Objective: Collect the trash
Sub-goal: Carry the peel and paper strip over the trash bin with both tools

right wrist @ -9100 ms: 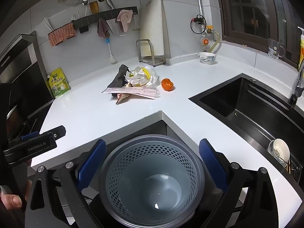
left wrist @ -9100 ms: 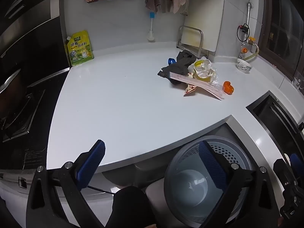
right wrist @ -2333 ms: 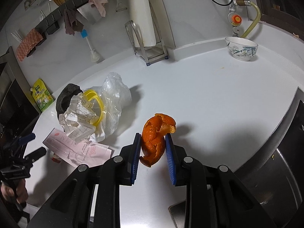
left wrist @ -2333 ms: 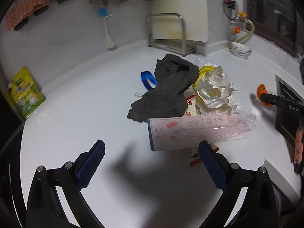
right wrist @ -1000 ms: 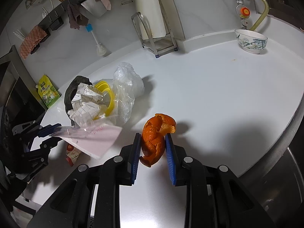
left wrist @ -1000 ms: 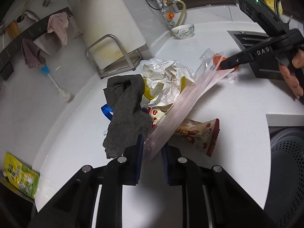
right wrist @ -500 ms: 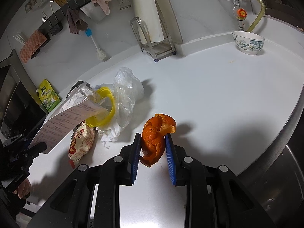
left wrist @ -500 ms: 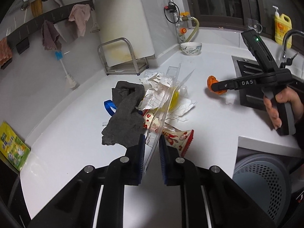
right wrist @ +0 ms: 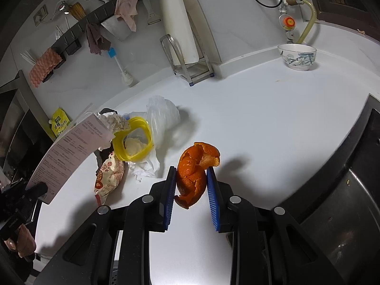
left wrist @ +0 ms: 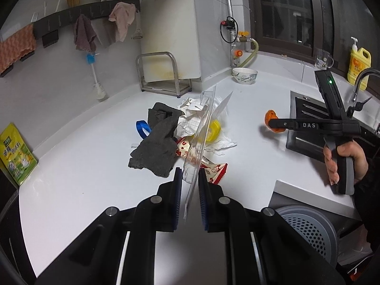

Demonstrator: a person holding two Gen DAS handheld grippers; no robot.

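Trash is held in both tools for transfer to the bin (left wrist: pixel 308 228): the packet (left wrist: pixel 204 128) stands edge-on between the left gripper (left wrist: pixel 190 178) pads, nearly closed on it; the peel (right wrist: pixel 193 175) is clamped in the right gripper (right wrist: pixel 191 182). The pile (left wrist: pixel 166 140) lies beyond the left fingertips.

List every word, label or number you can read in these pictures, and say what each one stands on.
"DAS": white letters on the black arm of the right tongs, seen from the left wrist view.
Pink and clear flat package in the left tongs: printed lines, too small to read.
Green and yellow pouch: characters too blurred.
Red and white snack wrapper: print not legible.
Yellow soap bottle: label unreadable.
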